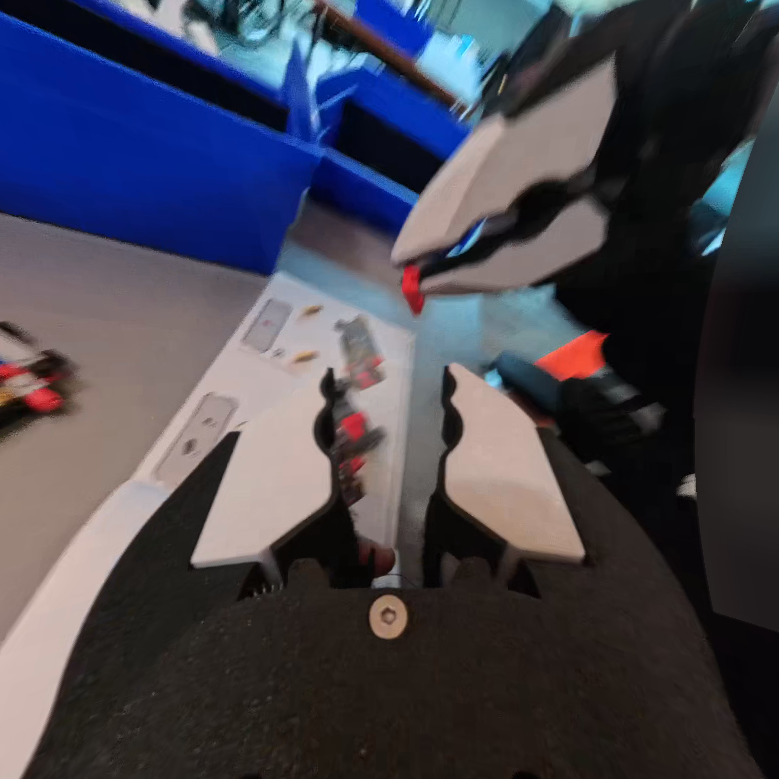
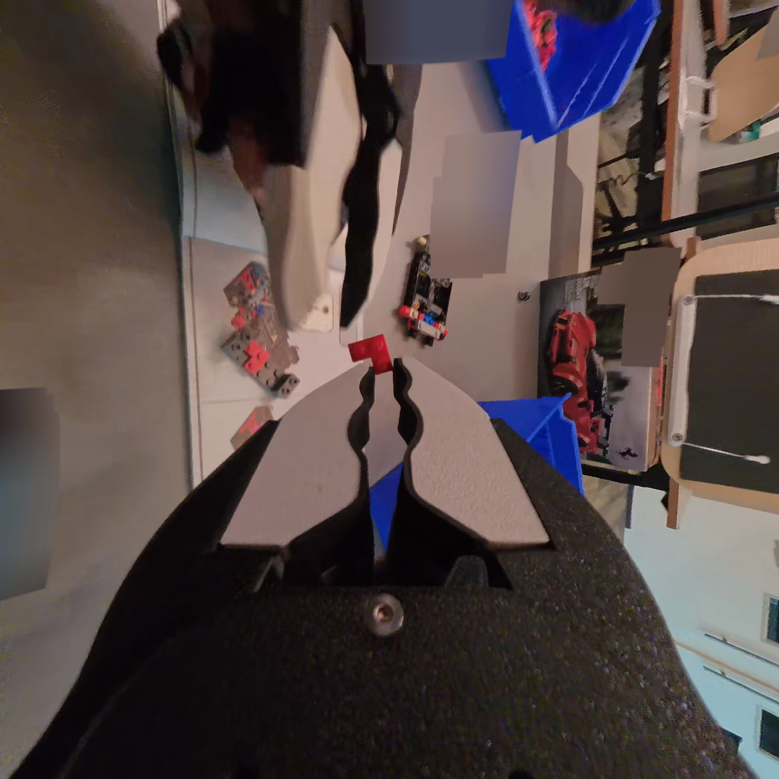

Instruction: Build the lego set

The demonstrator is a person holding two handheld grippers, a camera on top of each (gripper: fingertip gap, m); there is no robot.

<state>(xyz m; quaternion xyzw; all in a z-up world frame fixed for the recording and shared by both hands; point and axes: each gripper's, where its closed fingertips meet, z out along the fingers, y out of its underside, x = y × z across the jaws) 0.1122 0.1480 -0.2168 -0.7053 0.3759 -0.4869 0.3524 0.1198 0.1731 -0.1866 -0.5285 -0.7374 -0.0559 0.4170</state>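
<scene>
My right gripper is shut on a small red L-shaped plate, pinched at one end by the fingertips and held in the air. In the left wrist view this gripper comes in from the upper right with the red plate at its tip. My left gripper is open and empty, hovering over the open instruction booklet. Its grey fingers show in the right wrist view, just beyond the red plate. A partly built black, red and white lego car stands on the table; it also shows blurred in the left wrist view.
Blue bins line the far side of the table; one holds red parts and another sits close under my right gripper. The set's box with a red car picture lies by the table edge. The booklet lies open. Some 4 centimeters of space lies between my two pairs of fingers.
</scene>
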